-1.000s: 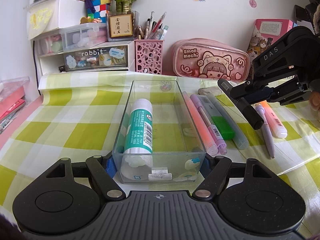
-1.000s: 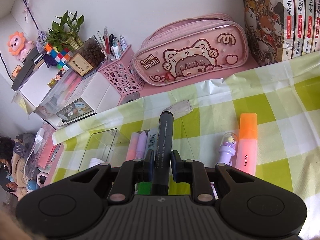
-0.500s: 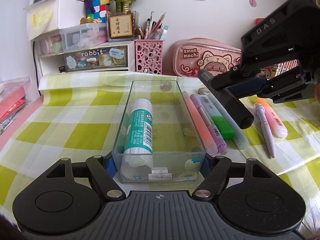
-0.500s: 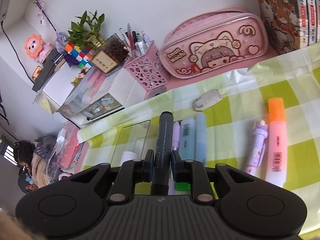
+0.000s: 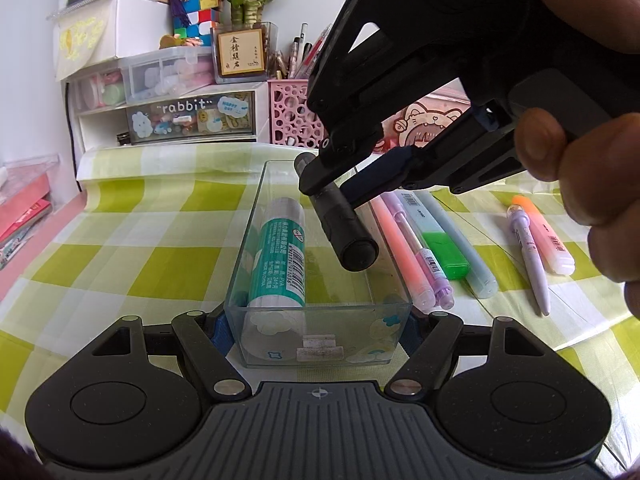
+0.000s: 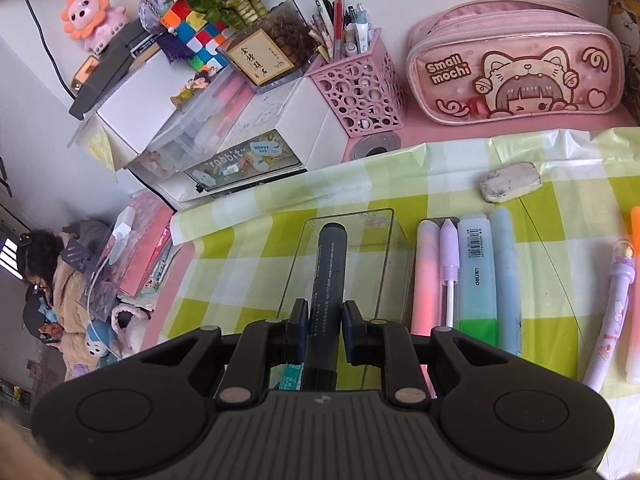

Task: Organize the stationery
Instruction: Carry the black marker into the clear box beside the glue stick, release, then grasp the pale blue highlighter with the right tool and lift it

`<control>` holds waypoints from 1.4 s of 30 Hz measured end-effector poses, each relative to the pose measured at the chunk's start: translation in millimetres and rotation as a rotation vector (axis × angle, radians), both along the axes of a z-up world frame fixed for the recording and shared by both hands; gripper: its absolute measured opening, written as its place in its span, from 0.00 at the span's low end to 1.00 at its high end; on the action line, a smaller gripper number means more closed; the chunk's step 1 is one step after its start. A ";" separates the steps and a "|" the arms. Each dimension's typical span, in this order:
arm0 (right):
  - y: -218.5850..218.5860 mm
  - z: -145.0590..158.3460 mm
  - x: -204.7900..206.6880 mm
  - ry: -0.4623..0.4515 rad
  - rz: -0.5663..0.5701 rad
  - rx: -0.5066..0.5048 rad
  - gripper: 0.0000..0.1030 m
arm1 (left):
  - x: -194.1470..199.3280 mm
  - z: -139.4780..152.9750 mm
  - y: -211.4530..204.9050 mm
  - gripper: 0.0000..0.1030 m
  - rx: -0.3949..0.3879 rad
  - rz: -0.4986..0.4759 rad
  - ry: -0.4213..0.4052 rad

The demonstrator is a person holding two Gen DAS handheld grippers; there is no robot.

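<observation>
Right tongs (image 6: 324, 330), clamped on the dark marker (image 6: 328, 280), hold it lengthwise above the clear tray (image 5: 320, 312) at frame centre, apparently clear of the glue stick (image 5: 280, 256); left tongs (image 5: 318, 330) clamp the tray's near end.

The clear rectangular plastic box (image 5: 320, 312) has open floor right of the teal-labelled white glue stick (image 5: 280, 256). Pastel highlighters (image 6: 476, 280) crowd its right wall; the checked green tablecloth (image 5: 140, 240) to its left lies bare.

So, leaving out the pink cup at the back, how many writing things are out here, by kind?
Highlighters: 4, pink, green, blue, orange
Purple pens: 2
Black marker: 1
Glue stick: 1
Eraser: 1
Total: 9
</observation>
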State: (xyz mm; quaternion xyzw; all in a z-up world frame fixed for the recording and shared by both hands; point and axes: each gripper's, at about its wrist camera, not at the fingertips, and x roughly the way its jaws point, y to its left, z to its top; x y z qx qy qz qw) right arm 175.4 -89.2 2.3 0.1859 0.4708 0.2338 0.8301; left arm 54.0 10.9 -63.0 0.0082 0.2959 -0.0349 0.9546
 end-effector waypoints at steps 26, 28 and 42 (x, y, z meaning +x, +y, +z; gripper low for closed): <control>-16.0 4.2 -0.6 -0.031 0.014 0.019 0.07 | 2.3 0.1 -0.8 0.72 0.003 0.001 0.002; -29.8 6.9 -1.4 -0.052 -0.020 0.029 0.07 | 2.5 -0.1 -1.1 0.72 0.003 0.002 0.002; -94.1 -22.9 -0.8 -0.018 -0.176 -0.018 0.08 | 2.2 -0.2 -1.2 0.71 0.000 0.018 -0.007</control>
